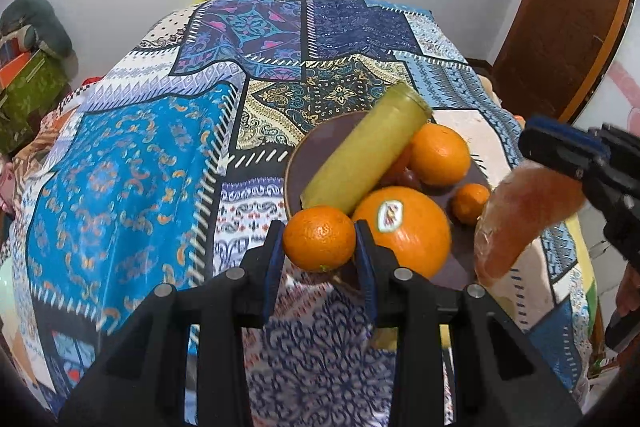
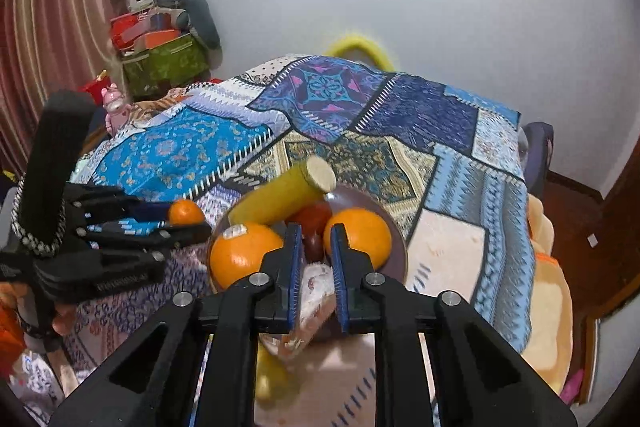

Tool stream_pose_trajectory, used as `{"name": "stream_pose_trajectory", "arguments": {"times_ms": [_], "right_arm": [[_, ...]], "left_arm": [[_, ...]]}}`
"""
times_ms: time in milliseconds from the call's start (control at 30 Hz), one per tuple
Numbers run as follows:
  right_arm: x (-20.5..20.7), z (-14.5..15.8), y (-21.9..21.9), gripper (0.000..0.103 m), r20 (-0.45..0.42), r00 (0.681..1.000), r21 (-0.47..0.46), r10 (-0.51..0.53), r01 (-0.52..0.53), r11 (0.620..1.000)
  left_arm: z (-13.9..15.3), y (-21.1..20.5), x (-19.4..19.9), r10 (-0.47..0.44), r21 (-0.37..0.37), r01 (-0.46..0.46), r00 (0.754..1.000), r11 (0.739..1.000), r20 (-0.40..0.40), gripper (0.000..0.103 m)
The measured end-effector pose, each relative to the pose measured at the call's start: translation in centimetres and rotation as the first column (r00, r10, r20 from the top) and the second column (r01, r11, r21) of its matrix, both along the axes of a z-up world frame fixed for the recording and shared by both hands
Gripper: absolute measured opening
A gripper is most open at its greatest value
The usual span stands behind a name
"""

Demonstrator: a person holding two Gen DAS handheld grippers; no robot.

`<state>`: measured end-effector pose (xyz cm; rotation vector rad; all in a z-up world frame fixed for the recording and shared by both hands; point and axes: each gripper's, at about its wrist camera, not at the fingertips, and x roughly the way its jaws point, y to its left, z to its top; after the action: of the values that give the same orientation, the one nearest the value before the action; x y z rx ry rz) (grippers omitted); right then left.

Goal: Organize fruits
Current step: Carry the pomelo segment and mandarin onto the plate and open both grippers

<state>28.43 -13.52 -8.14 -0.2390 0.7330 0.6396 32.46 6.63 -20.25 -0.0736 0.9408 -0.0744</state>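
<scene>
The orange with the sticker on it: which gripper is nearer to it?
Left. The left gripper, holding a small orange, sits right beside the stickered orange; the right gripper carries a pink wedge farther off.

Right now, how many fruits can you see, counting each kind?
Oranges: 4. One held by the left gripper, one stickered, one at the back, one tiny.
Pink grapefruit wedge: 1, in the right gripper.
Yellow-green cylinder-shaped fruit: 1.
Dark red fruit: 2, kind unclear.
Total: 8.
</scene>
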Motion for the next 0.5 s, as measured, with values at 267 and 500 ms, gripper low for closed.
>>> {"name": "stream_pose_trajectory", "arguments": {"times_ms": [267,500], "right_arm": [[2.0,-0.3,1.5,0.012,-0.01,1.0,-0.013,0.02,-0.02,1.0],[1.4,-1.3,0.8,0.019,-0.045,0.999,-0.021,0.01,-0.011,1.0]], "left_arm": [[-1.6,0.2,1.6,-0.009,0.005,0.009,0.999,1.0,-0.034,0.034],[-1.8,1.1,1.7,0.021,-0.023,-0.023,0.998,0.999,-0.054,0.047]]}}
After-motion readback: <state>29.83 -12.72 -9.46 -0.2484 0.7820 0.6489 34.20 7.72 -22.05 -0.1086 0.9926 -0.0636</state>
